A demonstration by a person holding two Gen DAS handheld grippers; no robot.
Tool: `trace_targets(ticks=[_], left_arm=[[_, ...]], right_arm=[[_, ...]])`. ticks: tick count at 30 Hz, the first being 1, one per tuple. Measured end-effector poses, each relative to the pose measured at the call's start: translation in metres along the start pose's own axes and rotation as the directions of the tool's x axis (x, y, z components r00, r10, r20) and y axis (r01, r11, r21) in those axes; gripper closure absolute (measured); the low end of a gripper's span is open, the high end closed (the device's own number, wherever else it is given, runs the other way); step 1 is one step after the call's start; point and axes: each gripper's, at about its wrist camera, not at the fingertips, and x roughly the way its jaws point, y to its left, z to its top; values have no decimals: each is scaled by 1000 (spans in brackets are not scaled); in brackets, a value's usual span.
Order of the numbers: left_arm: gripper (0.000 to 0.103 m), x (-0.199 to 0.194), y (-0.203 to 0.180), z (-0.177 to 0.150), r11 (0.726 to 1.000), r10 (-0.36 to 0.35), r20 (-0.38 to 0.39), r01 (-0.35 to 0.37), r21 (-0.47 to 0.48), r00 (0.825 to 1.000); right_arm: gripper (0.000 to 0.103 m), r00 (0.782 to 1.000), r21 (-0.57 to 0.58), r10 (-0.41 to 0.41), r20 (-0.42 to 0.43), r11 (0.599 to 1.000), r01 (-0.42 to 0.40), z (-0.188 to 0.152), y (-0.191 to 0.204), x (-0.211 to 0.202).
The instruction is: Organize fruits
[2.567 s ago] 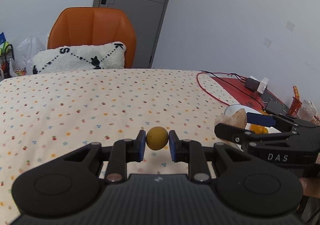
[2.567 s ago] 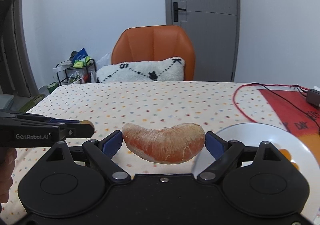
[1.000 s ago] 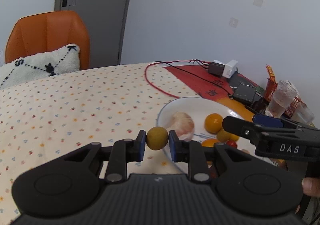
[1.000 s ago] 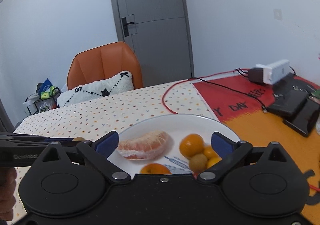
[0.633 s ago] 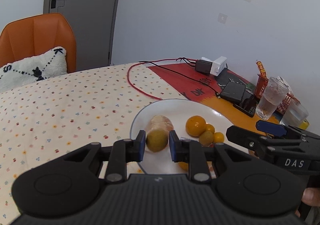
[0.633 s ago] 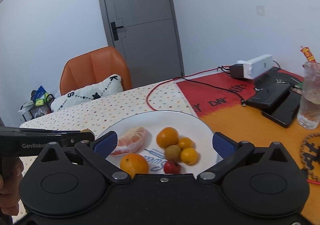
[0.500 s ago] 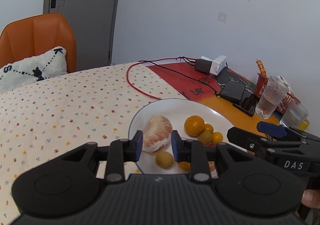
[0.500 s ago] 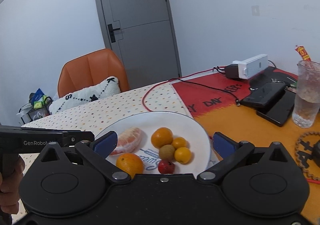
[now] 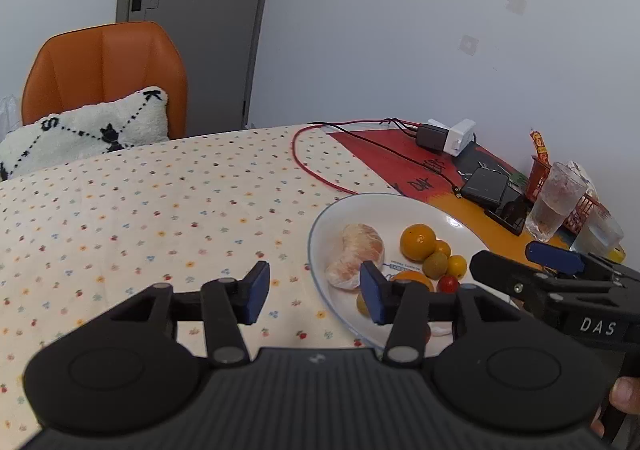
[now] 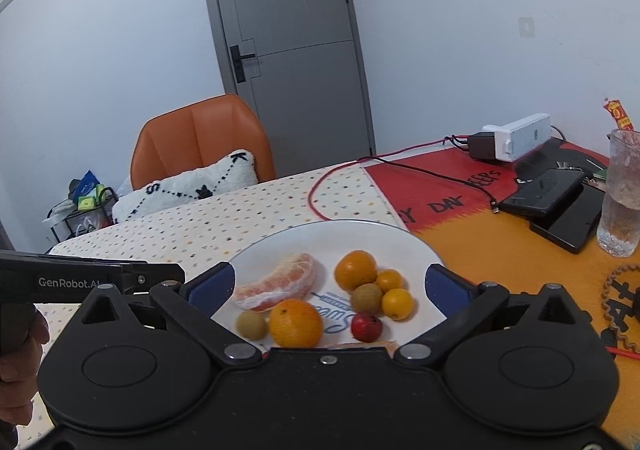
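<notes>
Both grippers are released and hold nothing. The left gripper (image 9: 314, 292) hangs at the left rim of the round white plate (image 10: 280, 246), and the right gripper (image 10: 328, 286) hovers over its middle. All the fruit lies on this plate: the peeled pink pomelo segment (image 10: 278, 286), the small brown-yellow round fruit (image 10: 251, 324) and the oranges (image 10: 296, 323). I judge that any next fruit would lie away from the plate, on the dotted tablecloth (image 9: 140, 209) to the left, nearer the left gripper.

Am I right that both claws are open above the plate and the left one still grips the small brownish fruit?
Not quite. Both claws are open, but the left claw grips nothing: the small brownish fruit already lies on the plate, beside the pomelo segment. The right wrist view shows it plainly. The right claw is open and empty too.
</notes>
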Motion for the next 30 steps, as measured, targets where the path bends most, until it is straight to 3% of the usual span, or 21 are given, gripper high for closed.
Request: trace_targets(ticks=[4,10,14,30], left_arm=[[50,-17,6,-4,1000,9,10,-9,-12,1000],[29,-48,13,-12,999,26,37,-25,-24,999],[21,-73,18,-16,999,30,48,-28,-43,998],[2,-161,22,-48,992,108,98,-101,-73,989]], right_arm=[[0,1000,-6,4,5,1000,-4,1,9,-9],[0,1000,-20,14,14,1000,-14,1,26,-28],[0,1000,-31,23,14,999,-22,-1,38,-41],[0,998,-47,47,-35,998,-49,-7,69,-92]])
